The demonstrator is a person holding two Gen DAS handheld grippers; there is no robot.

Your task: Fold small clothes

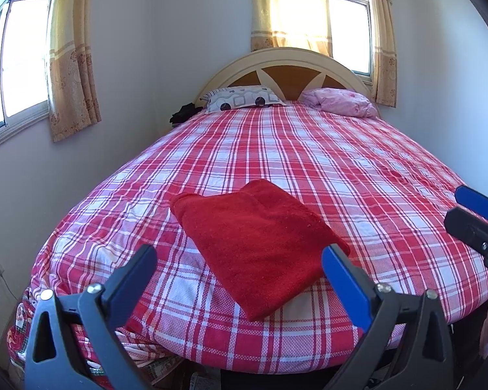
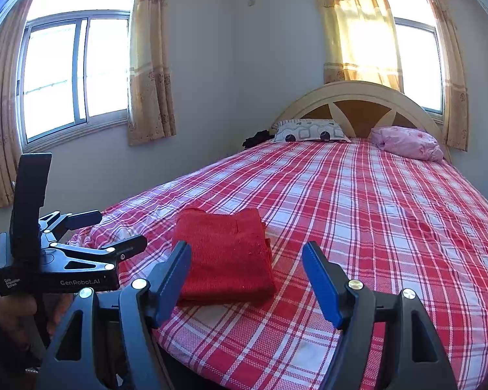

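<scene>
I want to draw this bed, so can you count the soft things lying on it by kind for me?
Red folded cloth: 1
Patterned pillow: 1
Pink bundle of bedding: 1
Dark clothes heap at the far left corner: 1
Total: 4

The left gripper [image 2: 123, 230] carries white lettering on its black body, reading "GenRobot.AI" and, smaller, "Data Acquisition System".
</scene>
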